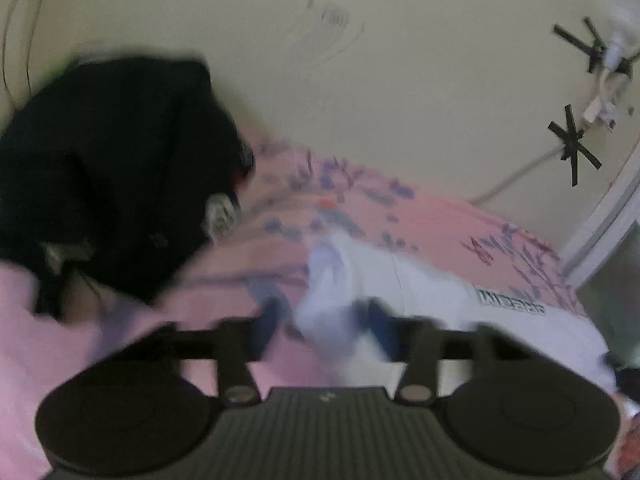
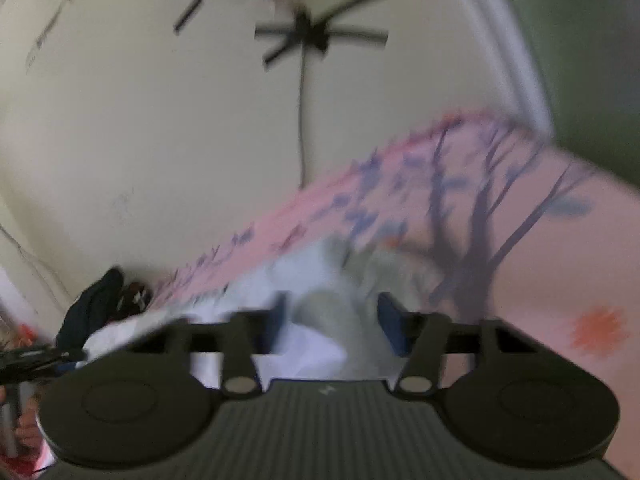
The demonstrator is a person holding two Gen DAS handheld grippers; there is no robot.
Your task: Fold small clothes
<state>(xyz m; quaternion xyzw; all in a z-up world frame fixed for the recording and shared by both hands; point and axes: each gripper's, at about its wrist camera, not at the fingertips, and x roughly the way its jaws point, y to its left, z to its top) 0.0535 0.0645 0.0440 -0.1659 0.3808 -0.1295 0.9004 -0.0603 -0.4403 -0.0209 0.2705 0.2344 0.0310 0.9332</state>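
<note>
Left tool [image 1: 324, 320] nearly closed, pinching white garment [image 1: 420, 280]; right tool [image 2: 332, 320] likewise clamped on white cloth. Garment lying rumpled on pink floral bedsheet [image 1: 440, 216], beside dark clothing [image 1: 112, 168]. Risk: thin pinches slipping under tension, dropping fold crooked.

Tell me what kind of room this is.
Most likely a bedroom at home: a pink bedsheet printed with purple trees lies against a cream wall, a white garment and dark clothes lie on it, and a cable runs down the wall.
</note>
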